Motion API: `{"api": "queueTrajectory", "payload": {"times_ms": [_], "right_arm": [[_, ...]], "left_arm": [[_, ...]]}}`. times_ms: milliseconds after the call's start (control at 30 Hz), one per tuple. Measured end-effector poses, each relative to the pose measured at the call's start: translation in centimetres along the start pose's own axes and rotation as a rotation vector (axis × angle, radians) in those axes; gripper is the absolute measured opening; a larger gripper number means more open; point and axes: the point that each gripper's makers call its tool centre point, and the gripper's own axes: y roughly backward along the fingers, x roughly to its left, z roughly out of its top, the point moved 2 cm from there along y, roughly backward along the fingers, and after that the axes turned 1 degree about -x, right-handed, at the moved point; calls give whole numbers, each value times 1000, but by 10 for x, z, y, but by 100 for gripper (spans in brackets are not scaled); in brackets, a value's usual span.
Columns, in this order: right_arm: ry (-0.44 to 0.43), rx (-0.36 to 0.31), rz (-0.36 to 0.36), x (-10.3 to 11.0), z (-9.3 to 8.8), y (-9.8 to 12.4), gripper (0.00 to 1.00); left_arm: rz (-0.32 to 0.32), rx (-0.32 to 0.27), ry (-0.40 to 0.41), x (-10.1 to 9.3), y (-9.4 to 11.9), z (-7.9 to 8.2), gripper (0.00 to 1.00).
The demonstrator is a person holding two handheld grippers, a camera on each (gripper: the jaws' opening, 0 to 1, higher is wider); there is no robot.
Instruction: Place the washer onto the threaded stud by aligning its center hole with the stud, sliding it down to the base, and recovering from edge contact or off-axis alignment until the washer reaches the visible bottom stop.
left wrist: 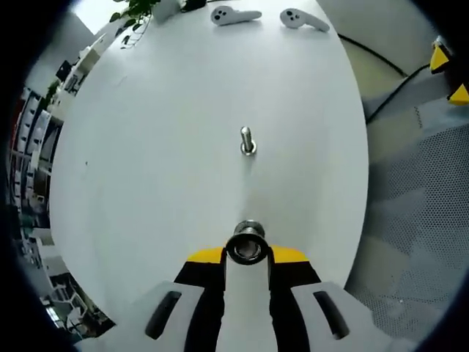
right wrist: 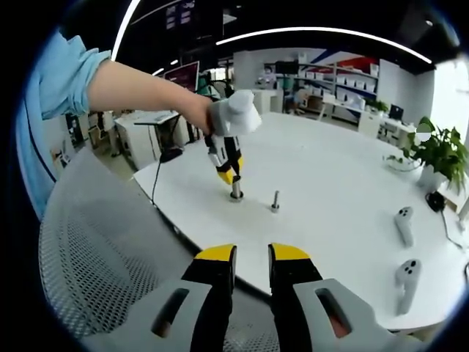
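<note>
The left gripper (left wrist: 248, 258) grips a short metal cylinder (left wrist: 247, 243), possibly carrying the washer, upright on the round white bench (left wrist: 146, 183), near the small threaded steel stud (left wrist: 248, 141). The right gripper (right wrist: 251, 258) hovers unclenched, empty, clear of the work.

Threaded studs: one (left wrist: 248, 140), upright on the table
Metal pieces held in yellow-tipped jaws: one (left wrist: 247, 246), by the left gripper (right wrist: 233, 178)
Grippers: two, the right gripper (right wrist: 251, 258) empty
White handheld controllers: two (left wrist: 234, 15) (left wrist: 303, 19)
Round white tables: one (left wrist: 146, 169)
Potted plants: one (right wrist: 436, 154)
Mesh chairs: one (right wrist: 102, 257)
</note>
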Motion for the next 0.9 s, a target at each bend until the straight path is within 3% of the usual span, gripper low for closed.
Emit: {"api": "queueTrajectory", "payload": {"times_ms": [533,800,900], "right_arm": [[-2,8,5,1,-1,-1,20],[-3,8,3,0,-1,-1,20],[-3,8,3,0,-1,-1,20]], "left_arm": [[-45,92,-20,-6,-46,-8,20],[-56,86,4,-6,-43,-9,21],[-17,46,12,-2,-37,-11,31]]}}
